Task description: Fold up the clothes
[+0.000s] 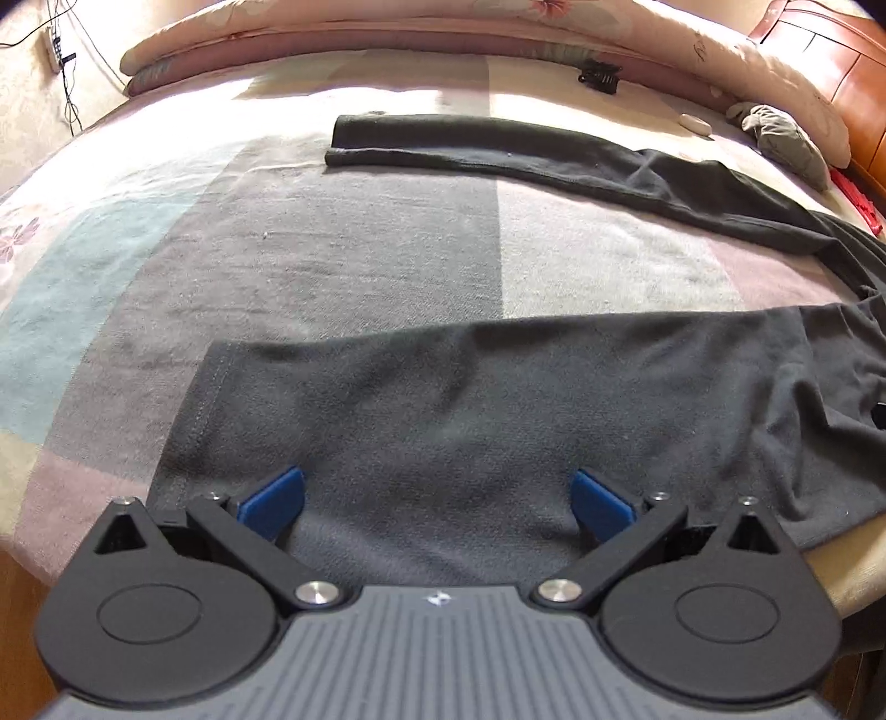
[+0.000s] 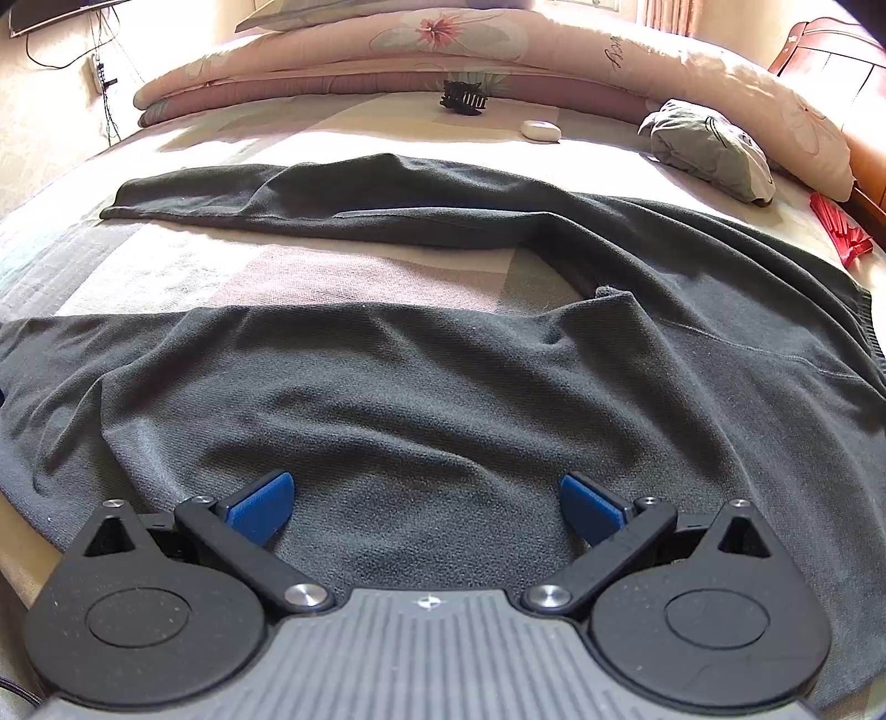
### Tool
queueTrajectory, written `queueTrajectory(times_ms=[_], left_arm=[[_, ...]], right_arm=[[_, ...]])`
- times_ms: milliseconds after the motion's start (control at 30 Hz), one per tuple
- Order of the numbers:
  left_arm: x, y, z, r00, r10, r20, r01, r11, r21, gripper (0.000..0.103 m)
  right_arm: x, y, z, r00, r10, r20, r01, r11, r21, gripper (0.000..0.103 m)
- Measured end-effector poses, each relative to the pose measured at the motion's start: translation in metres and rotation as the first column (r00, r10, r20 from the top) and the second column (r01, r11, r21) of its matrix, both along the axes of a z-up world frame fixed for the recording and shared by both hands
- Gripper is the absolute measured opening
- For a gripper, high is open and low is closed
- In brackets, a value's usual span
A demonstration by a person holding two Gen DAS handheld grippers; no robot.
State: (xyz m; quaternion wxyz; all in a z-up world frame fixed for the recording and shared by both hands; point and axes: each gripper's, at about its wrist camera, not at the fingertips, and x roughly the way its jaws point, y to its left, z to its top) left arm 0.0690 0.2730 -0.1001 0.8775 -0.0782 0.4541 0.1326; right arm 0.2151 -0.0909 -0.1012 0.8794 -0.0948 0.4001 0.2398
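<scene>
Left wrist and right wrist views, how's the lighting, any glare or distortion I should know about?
Left wrist view: sunlight blows out the far bedspread behind the dark trousers; fisheye bends the bed edges. Right wrist view: the same glare band sits near the white case, the quilt curves strongly, and the foreground cloth stays sharp.

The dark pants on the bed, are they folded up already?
No, the dark pants lie spread flat on the bed, with both legs stretched apart and nothing folded over.
</scene>
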Motion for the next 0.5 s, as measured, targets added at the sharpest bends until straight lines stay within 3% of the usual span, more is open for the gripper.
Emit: queueTrajectory(times_ms=[167,333,500], left_arm=[[-0.004,-0.016,0.012,1.0,-0.03,0.0,0.03,0.997,0.071,0.101],[0.005,-0.033,0.017,0.991,-0.121,0.049,0.12,0.992,0.033,0.101],[0.008,-0.038,0.001,0.993,-0.12,0.019,0.12,0.992,0.024,0.102]], right_arm=[[0.019,0.001,0.003,0.999,-0.029,-0.015,0.029,1.0,-0.008,0.103],[0.029,0.004,0.016,0.994,-0.093,-0.056,0.093,0.996,0.004,0.103],[0.009,0.023,0.019,0.997,0.013,-0.078,-0.01,1.0,0.029,0.103]])
